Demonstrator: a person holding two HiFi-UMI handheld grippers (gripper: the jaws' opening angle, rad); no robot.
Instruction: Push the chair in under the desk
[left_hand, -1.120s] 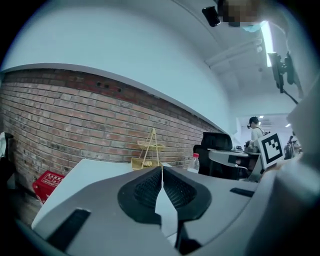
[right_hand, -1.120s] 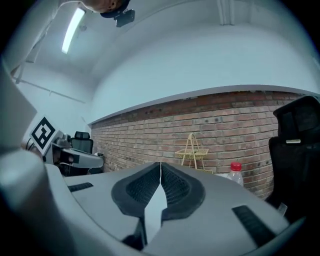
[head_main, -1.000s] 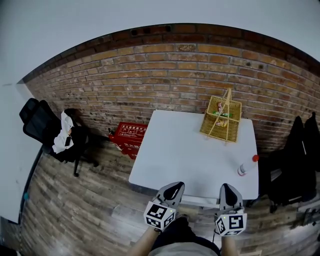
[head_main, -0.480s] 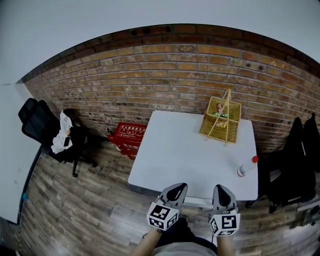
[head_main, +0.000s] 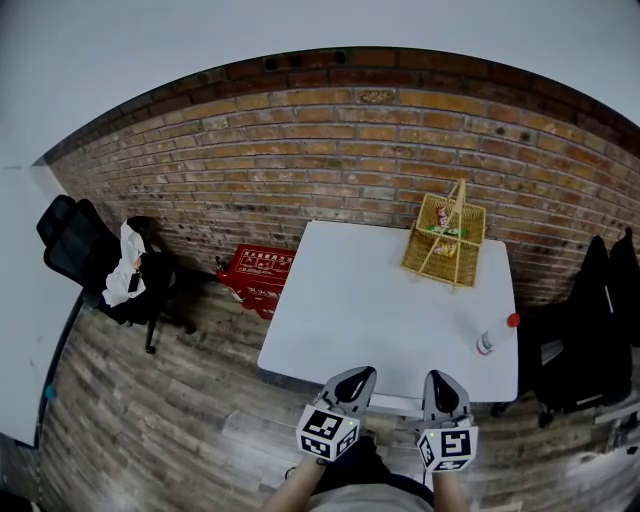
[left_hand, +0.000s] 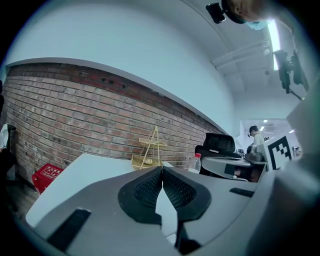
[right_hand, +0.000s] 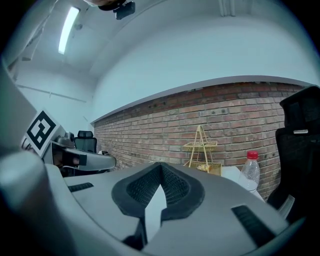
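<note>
Both grippers hover side by side at the near edge of the white desk (head_main: 380, 300), left gripper (head_main: 355, 373) and right gripper (head_main: 443, 378) each with jaws pressed together on nothing. One black office chair (head_main: 585, 340) sits just right of the desk. A second office chair (head_main: 85, 255) stands well off left by the brick wall (head_main: 300, 170), and I can't tell which is the one to push.

White print on the red crate (head_main: 258, 270) is too small to read

bright, even ceiling light; strong fisheye bending, dark vignetted corners, near parts soft.
</note>
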